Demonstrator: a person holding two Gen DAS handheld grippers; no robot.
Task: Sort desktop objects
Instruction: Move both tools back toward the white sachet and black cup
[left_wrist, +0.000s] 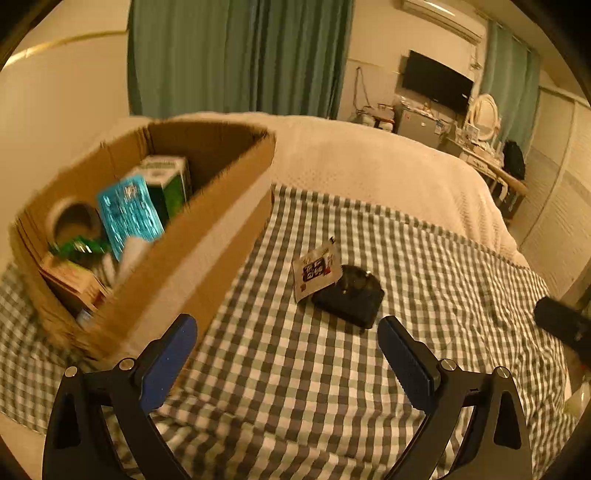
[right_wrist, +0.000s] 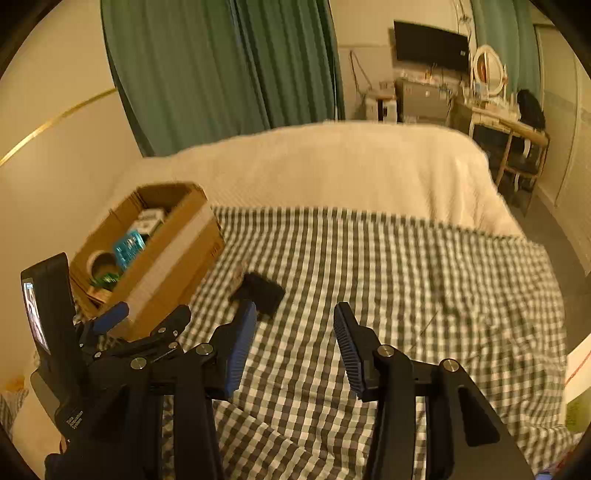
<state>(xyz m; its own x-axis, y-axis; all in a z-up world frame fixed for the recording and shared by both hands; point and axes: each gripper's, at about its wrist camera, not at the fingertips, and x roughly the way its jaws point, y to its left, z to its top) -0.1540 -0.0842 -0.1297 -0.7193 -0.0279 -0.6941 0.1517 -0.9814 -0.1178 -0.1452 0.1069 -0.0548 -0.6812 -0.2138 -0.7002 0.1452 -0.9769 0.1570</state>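
Both tools are empty right now. Your left gripper (left_wrist: 286, 341) has its blue pads far apart, with only checked cloth (left_wrist: 424, 266) between them. Your right gripper (right_wrist: 295, 332) is partly apart and holds nothing too.

Most of the sorting looks done. The cardboard box (left_wrist: 207, 236) sits at ten o'clock in the left view, and it already has a blue packet (left_wrist: 127, 216), a green carton (left_wrist: 168, 181) and a tape roll (left_wrist: 72, 221) inside. Two things are left on the cloth at twelve o'clock, just past your left pads: a black flat thing (left_wrist: 349, 297) and a small paper packet (left_wrist: 316, 271) that leans on its edge.

So the step now is reaching for those two. Next you need to bring one tool down over the black thing, close on it, and carry it to the box.

Some parts are hard to see. The box is blurry, so the small things at its bottom are unclear. What the black thing is, you cannot tell. In the right view the packet is only a smudge.
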